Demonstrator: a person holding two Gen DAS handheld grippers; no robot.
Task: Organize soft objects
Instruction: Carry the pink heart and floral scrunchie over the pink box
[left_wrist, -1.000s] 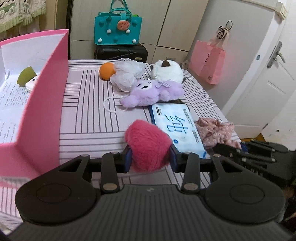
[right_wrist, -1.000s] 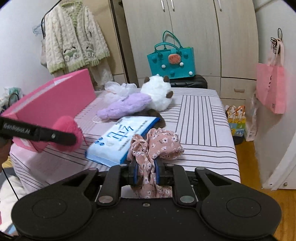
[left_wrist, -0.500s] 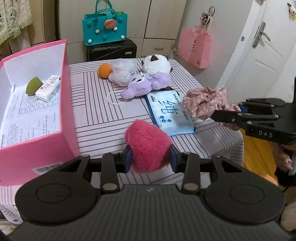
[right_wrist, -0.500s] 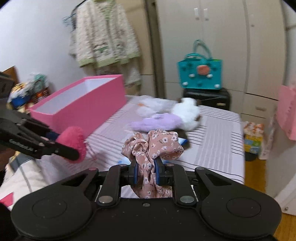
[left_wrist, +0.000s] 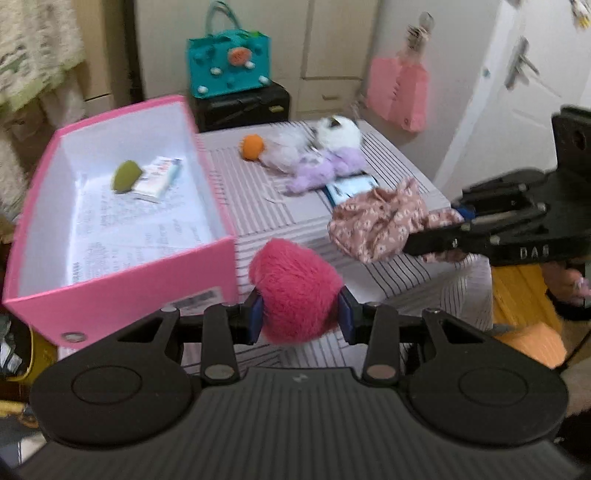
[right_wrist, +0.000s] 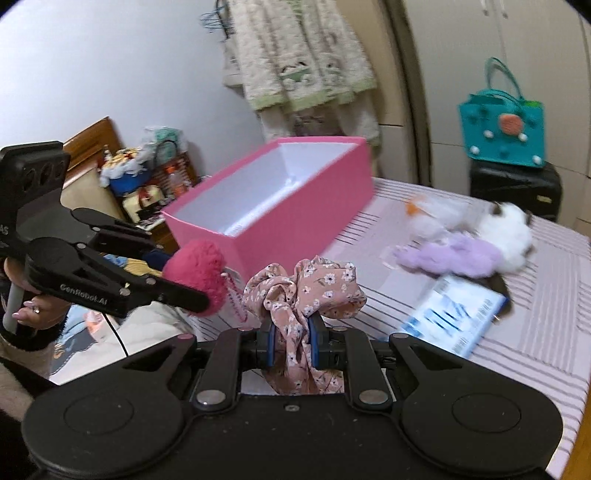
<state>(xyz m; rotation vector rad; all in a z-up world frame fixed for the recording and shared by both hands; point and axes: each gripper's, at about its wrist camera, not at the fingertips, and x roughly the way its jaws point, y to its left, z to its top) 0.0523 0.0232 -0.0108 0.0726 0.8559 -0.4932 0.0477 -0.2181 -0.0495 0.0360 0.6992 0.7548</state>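
Soft objects split between both tools and the desk. Left tool (left_wrist: 298, 317) pinched on a fuzzy magenta pompom (left_wrist: 295, 290), blue pads sunk into its sides, held in the air just off the near corner of the pink box (left_wrist: 122, 295). Right tool (right_wrist: 290, 341) pressed together on a pink floral scrunchie (right_wrist: 303, 290), fabric bunched above the pads and hanging below them, likewise lifted clear of the striped desk (right_wrist: 546, 280).

Inside the open box, on its printed white paper lining: a green wedge-shaped sponge (left_wrist: 126, 176) touching a small white packet (left_wrist: 158, 179), both toward the far end.

Left lying on the desk, well behind the raised tools: an orange ball (left_wrist: 252, 146) at the far side, just beside a white mesh puff (left_wrist: 284, 149); a white plush with brown ears (left_wrist: 339, 130); a purple plush (left_wrist: 325, 169) stretched out in front of it, touching; a flat blue-and-white tissue pack (right_wrist: 452, 317) nearest, partly under the purple plush in the left view. All somewhat blurred.

Seen from the right wrist: left tool at left edge, gripped by a hand (right_wrist: 31, 310) with a dark sleeve cuff.
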